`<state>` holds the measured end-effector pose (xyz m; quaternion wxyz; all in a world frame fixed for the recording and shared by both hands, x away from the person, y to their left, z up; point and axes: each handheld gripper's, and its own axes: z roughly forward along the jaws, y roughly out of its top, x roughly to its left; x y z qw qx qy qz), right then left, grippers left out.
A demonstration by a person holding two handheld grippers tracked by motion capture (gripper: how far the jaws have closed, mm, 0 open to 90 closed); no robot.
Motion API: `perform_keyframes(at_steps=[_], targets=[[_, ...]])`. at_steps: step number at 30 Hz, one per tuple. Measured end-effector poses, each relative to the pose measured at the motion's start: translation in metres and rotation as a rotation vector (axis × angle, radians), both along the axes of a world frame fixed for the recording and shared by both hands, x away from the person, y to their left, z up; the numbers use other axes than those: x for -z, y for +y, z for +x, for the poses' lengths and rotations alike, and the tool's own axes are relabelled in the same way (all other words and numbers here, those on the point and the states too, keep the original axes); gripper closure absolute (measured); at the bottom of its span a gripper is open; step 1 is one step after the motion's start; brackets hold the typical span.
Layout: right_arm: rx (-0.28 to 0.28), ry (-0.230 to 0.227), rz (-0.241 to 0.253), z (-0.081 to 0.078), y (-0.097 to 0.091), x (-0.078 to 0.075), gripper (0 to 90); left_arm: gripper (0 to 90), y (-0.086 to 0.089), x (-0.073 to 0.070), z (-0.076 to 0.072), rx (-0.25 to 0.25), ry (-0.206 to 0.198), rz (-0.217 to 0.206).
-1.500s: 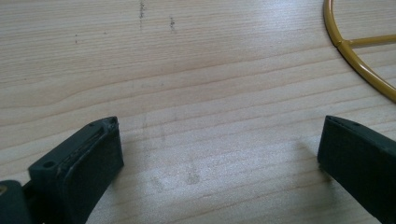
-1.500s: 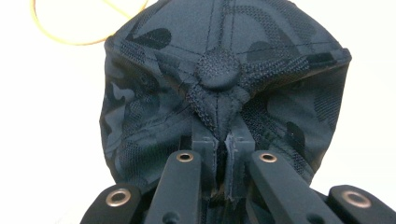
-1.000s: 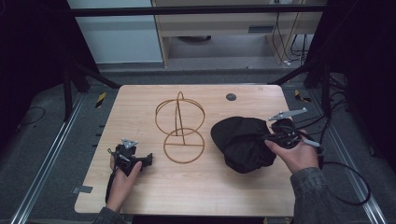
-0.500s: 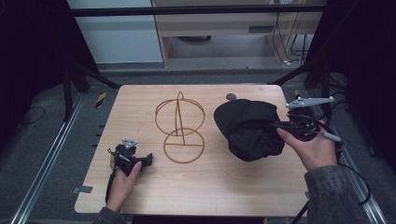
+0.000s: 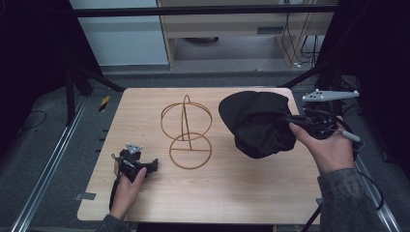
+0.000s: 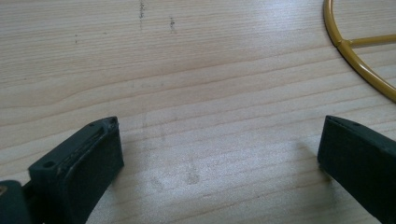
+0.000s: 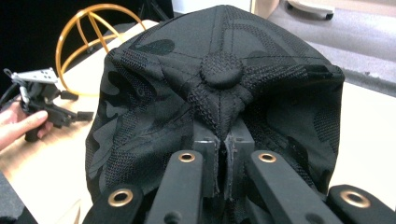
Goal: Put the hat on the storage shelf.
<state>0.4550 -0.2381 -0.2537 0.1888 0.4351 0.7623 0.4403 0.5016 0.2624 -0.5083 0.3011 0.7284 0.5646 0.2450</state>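
Observation:
A black cap (image 5: pixel 258 123) hangs above the right part of the wooden table (image 5: pixel 232 193), held by my right gripper (image 5: pixel 294 122), which is shut on its fabric. In the right gripper view the jaws pinch the cloth just below the cap's crown button (image 7: pixel 221 71). A gold wire stand (image 5: pixel 186 130), with an upright ring on a round base, sits at the table's middle. My left gripper (image 5: pixel 153 166) rests low at the front left with its jaws wide open; bare wood lies between the fingers (image 6: pixel 79 161), and an arc of the gold wire stand (image 6: pixel 359 56) lies at the upper right.
A dark metal frame (image 5: pixel 87 79) and black curtains surround the table. Grey floor and a pale cabinet (image 5: pixel 121 34) lie beyond the far edge. A rail (image 5: pixel 46 179) runs along the left side of the table.
My right gripper has lifted the cap off the table and carried it up and toward the far right. The left gripper has stayed where it was.

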Motion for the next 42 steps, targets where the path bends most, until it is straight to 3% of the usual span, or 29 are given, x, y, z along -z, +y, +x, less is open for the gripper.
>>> perform_keyframes(at_steps=[5, 10, 20, 42], targets=[[-0.001, -0.018, 0.02, 0.001, 0.004, -0.01, 86.3, 0.0, 0.0, 0.0, 0.0, 0.0, 0.0, 0.0], [-0.007, -0.055, 0.05, 0.003, 0.011, -0.031, 86.3, 0.0, 0.0, 0.0, 0.0, -0.002, 0.0, 0.0], [-0.033, -0.088, 0.059, 0.006, 0.031, -0.056, 86.3, 0.0, 0.0, 0.0, 0.0, -0.006, 0.002, 0.001], [-0.132, -0.081, 0.032, 0.029, 0.098, -0.071, 86.2, 0.0, -0.001, 0.0, -0.001, -0.015, 0.002, 0.0]])
